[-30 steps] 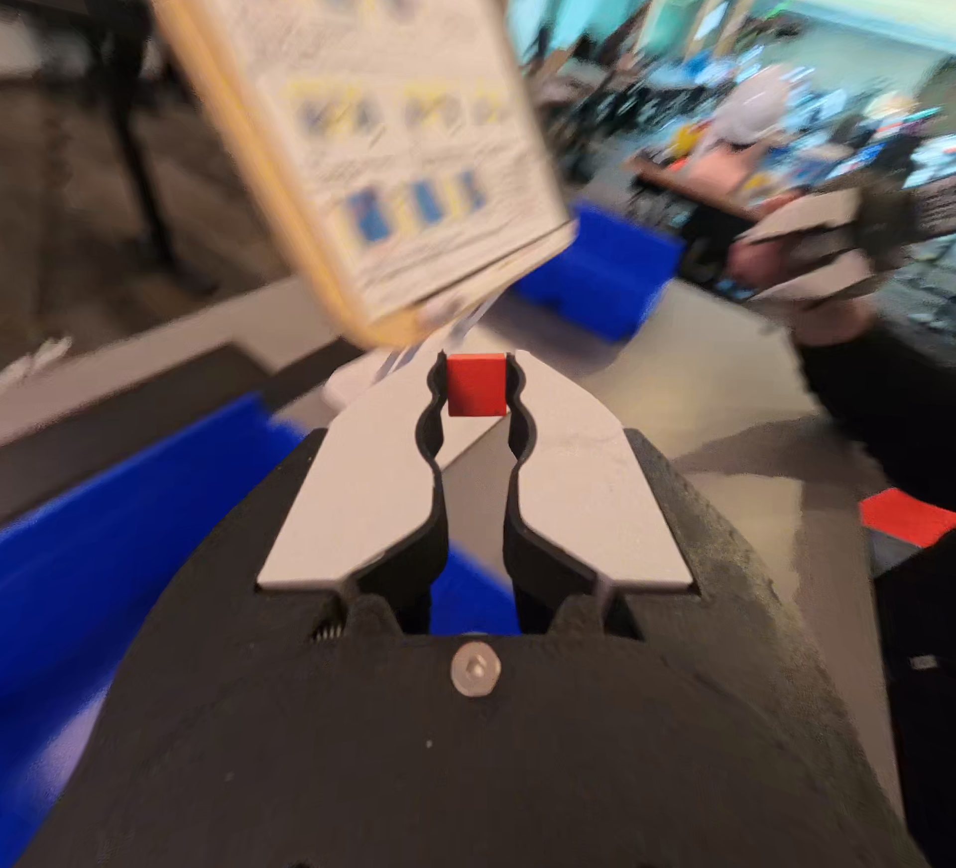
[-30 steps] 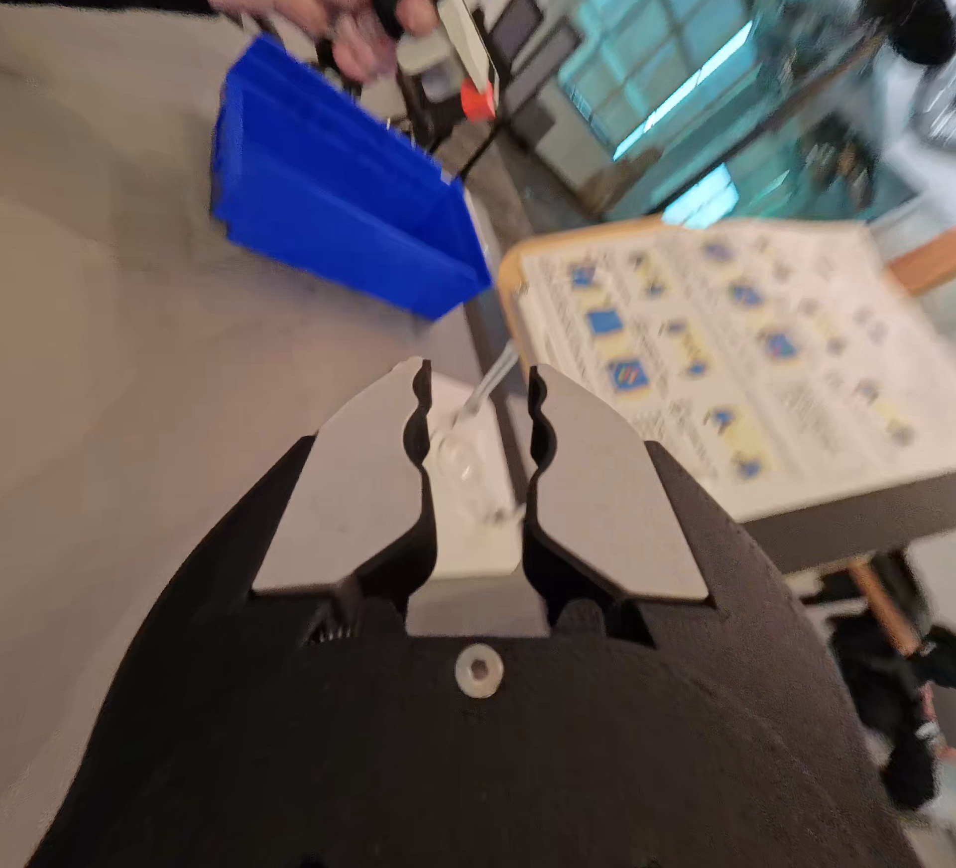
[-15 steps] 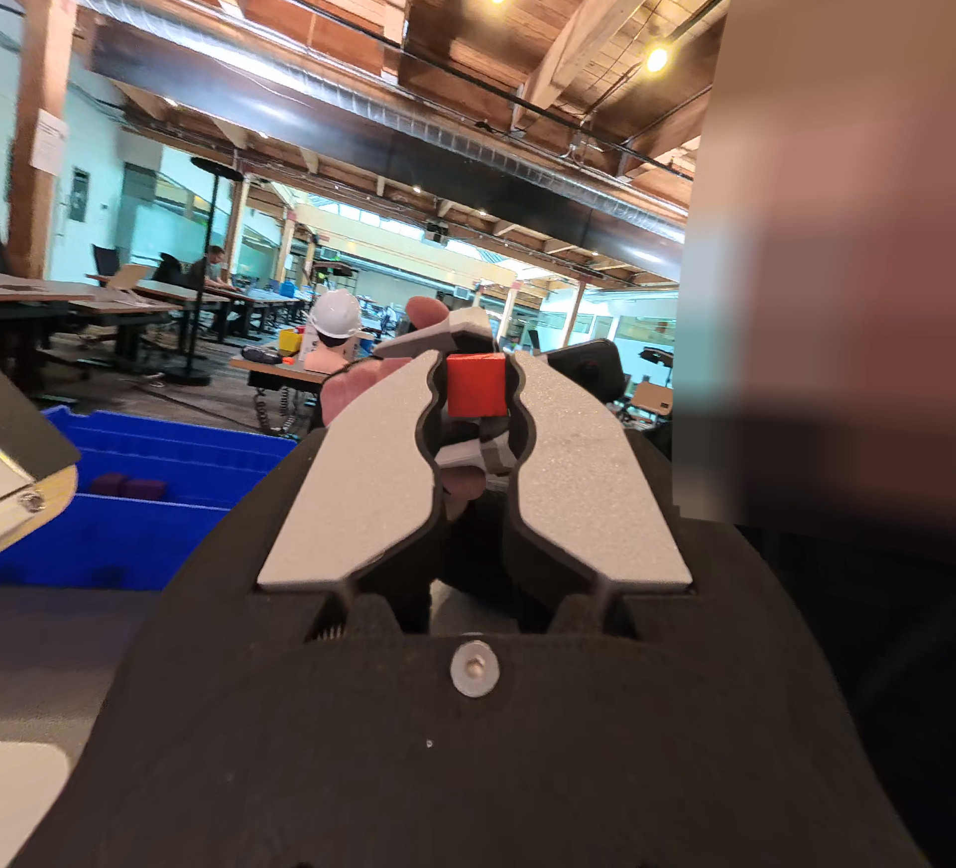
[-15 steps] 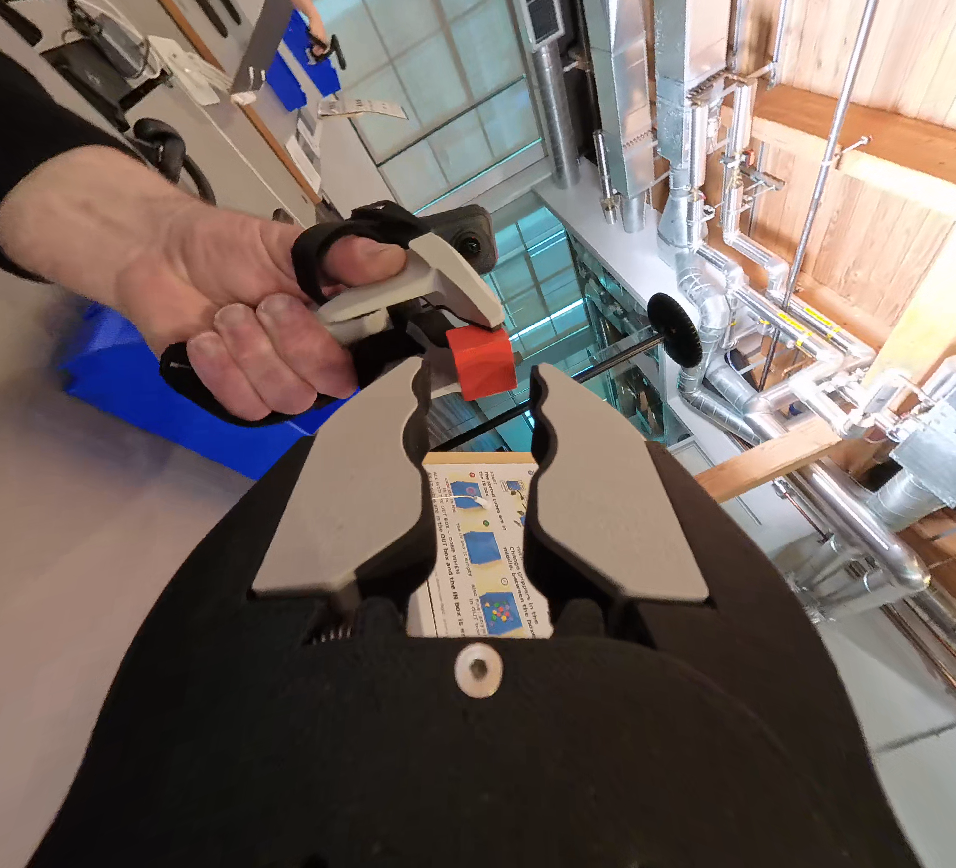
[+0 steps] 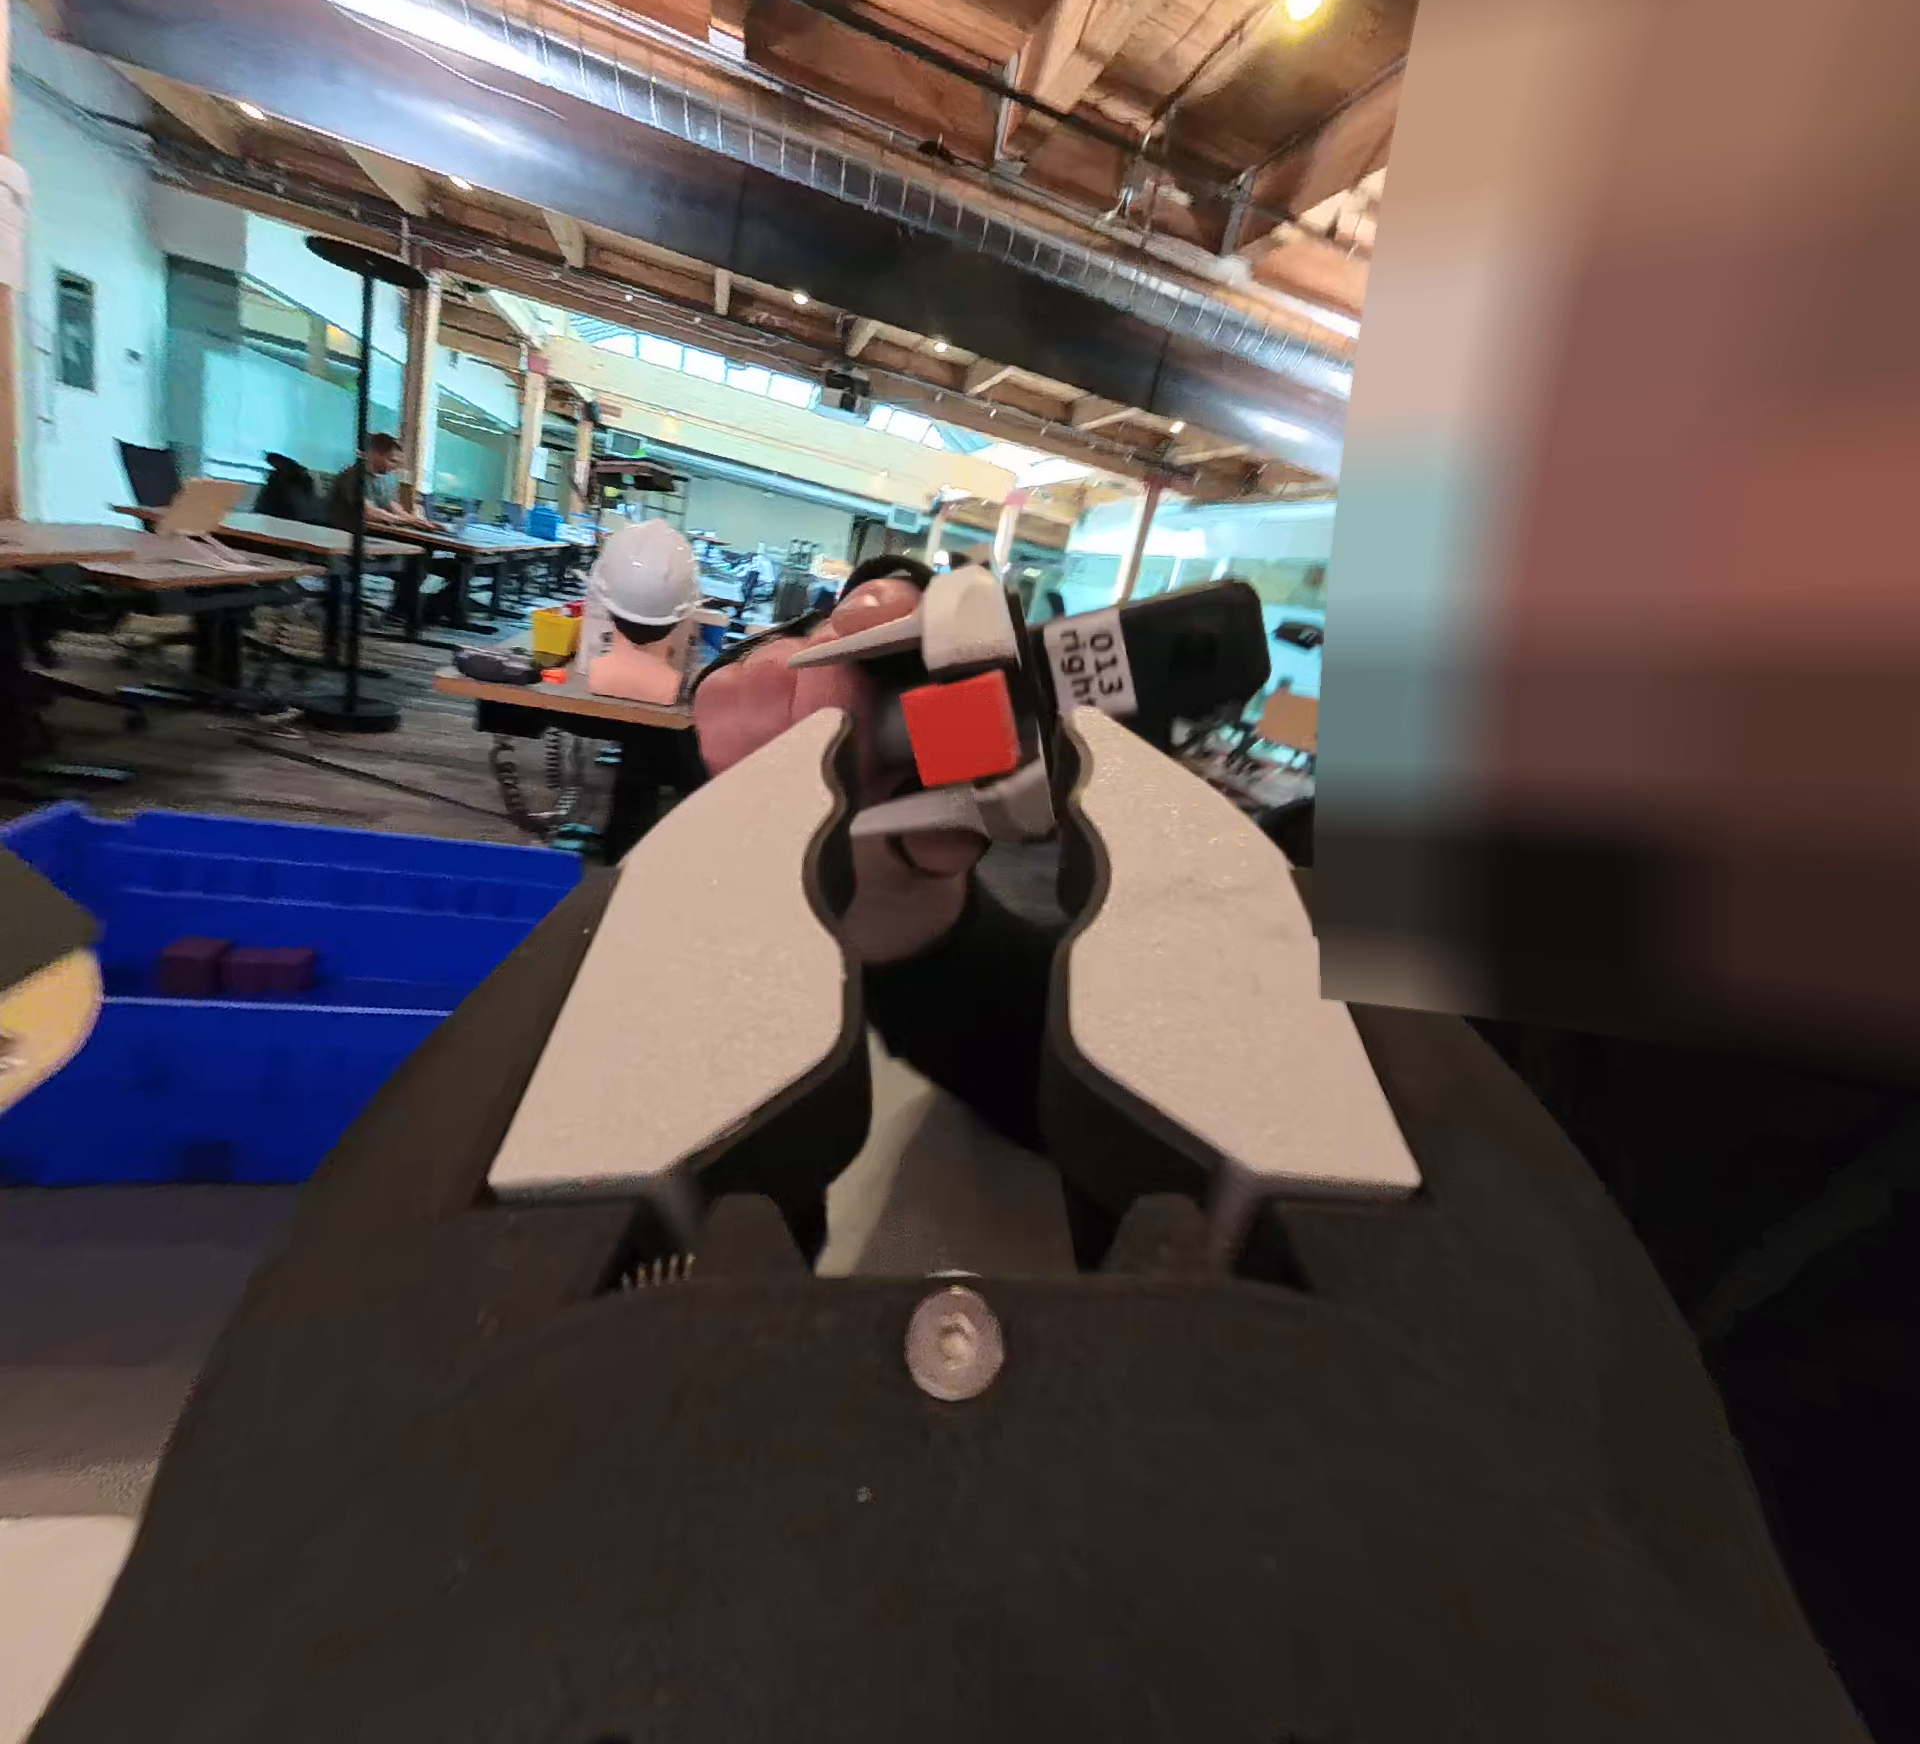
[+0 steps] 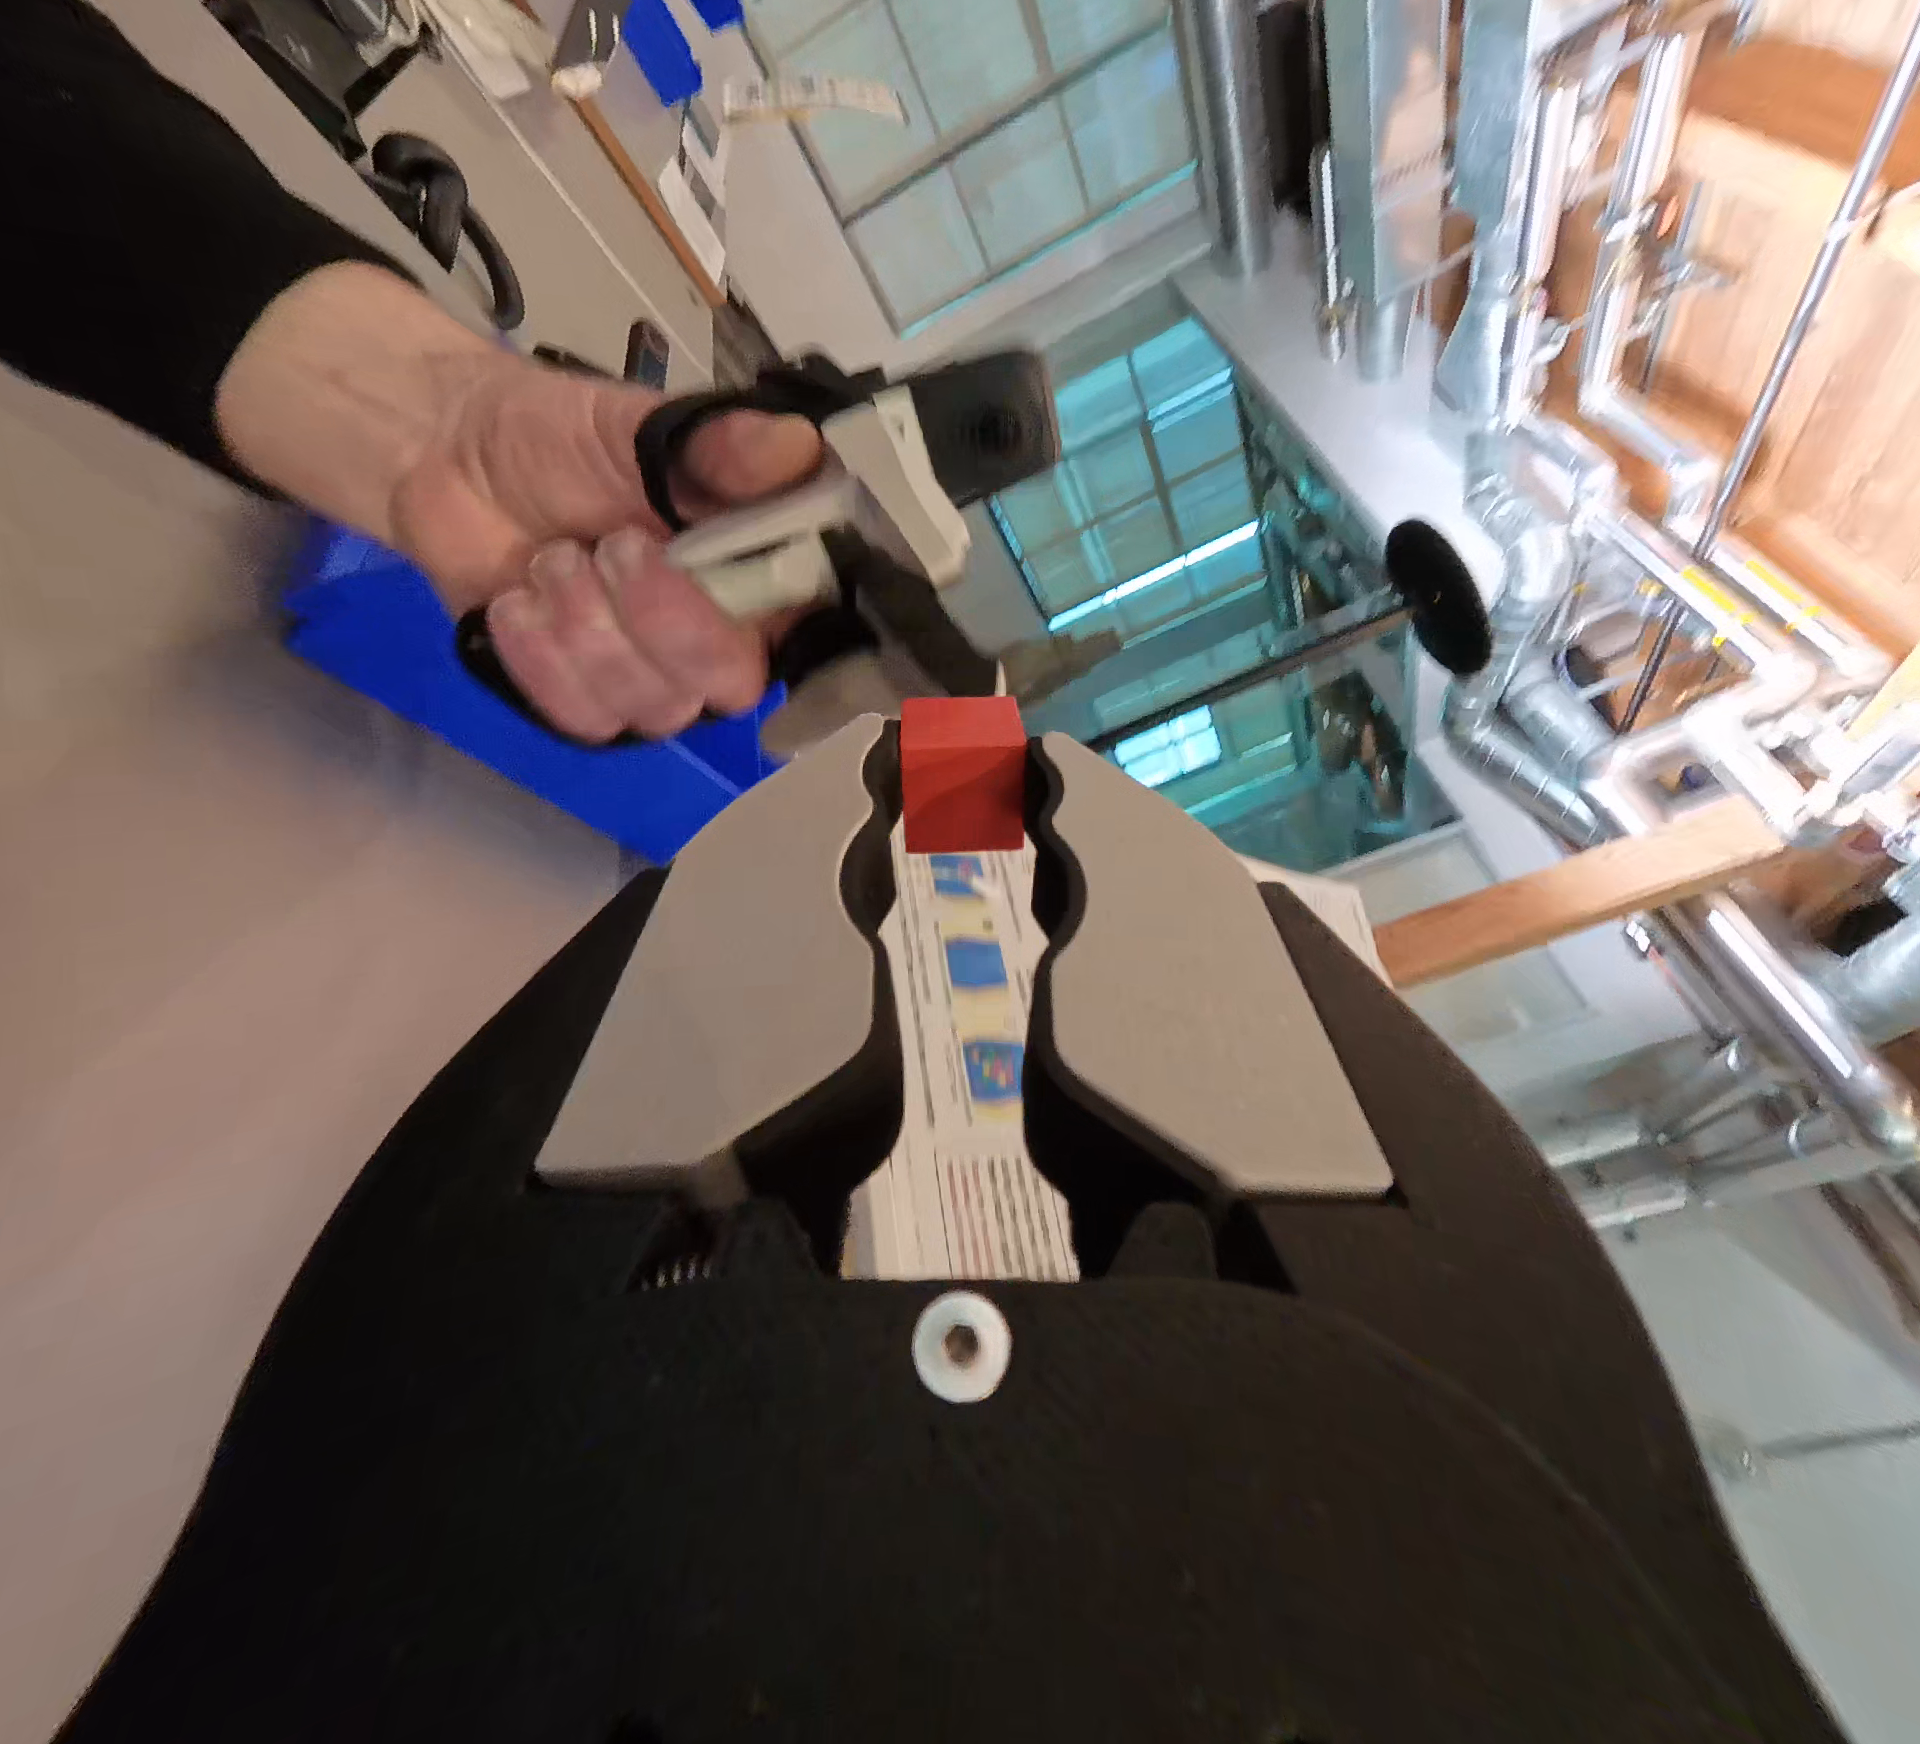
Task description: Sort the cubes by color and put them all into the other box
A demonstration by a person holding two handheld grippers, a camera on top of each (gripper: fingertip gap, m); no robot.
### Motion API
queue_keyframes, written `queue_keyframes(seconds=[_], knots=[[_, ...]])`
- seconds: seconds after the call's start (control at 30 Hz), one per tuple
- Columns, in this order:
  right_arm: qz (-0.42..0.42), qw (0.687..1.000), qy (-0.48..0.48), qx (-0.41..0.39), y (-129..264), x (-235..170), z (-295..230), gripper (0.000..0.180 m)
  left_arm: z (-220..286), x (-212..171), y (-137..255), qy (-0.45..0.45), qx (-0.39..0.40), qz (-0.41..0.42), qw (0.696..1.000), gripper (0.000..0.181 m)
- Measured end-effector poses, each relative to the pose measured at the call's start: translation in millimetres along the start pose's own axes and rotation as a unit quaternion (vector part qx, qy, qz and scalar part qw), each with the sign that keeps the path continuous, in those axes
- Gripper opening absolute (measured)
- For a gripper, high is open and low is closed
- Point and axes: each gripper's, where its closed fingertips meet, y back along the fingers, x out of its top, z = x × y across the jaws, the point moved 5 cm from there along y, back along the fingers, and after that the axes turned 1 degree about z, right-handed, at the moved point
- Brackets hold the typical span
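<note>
While the right hand-held gripper (image 6: pixel 961 749) clamps the red cube (image 6: pixel 961 785) at its tips, left hand-held gripper (image 5: pixel 951 759) parted, empty

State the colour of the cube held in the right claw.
Red. The cube sits clamped between the right claw's tips, clearest in the right wrist view.

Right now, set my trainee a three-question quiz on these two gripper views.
1. Which gripper holds the red cube? A) left B) right C) neither
2. True or false: the left gripper is shut.
3. Fill in: the two cubes in the blue box are ____.
Key: 1 B, the right gripper is shut on it. 2 False, its jaws stand apart, gripping nothing. 3 Purple.
</note>
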Motion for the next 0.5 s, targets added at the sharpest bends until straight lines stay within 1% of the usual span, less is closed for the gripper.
queue_keyframes(seconds=[0.03,0.1,0.17,0.2,0.27,0.3,0.37,0.43,0.5], knots=[[-0.020,1.000,-0.008,0.006,12,-5,7,0.022,2,4,1,-0.033,0.005,-0.015,0.999,0.026],[-0.091,0.995,-0.041,0.032,38,-29,21,0.022,5,12,2,-0.108,0.032,-0.041,0.993,0.000],[-0.176,0.980,-0.075,0.063,66,-63,31,0.022,4,18,0,-0.160,0.064,-0.065,0.983,0.000],[-0.226,0.965,-0.098,0.091,80,-84,31,0.022,2,19,-3,-0.186,0.082,-0.080,0.976,0.000],[-0.298,0.941,-0.117,0.111,106,-121,33,0.022,-2,21,-9,-0.236,0.123,-0.119,0.957,0.000],[-0.328,0.922,-0.151,0.139,118,-140,28,0.022,-3,20,-13,-0.258,0.134,-0.140,0.946,0.000],[-0.369,0.895,-0.187,0.170,138,-177,19,0.022,-2,20,-20,-0.293,0.153,-0.166,0.929,0.000],[-0.396,0.861,-0.235,0.216,152,-211,2,0.022,3,20,-29,-0.310,0.154,-0.175,0.922,0.000],[-0.405,0.837,-0.271,0.249,157,-243,-17,0.022,7,21,-38,-0.326,0.154,-0.176,0.916,0.000]])
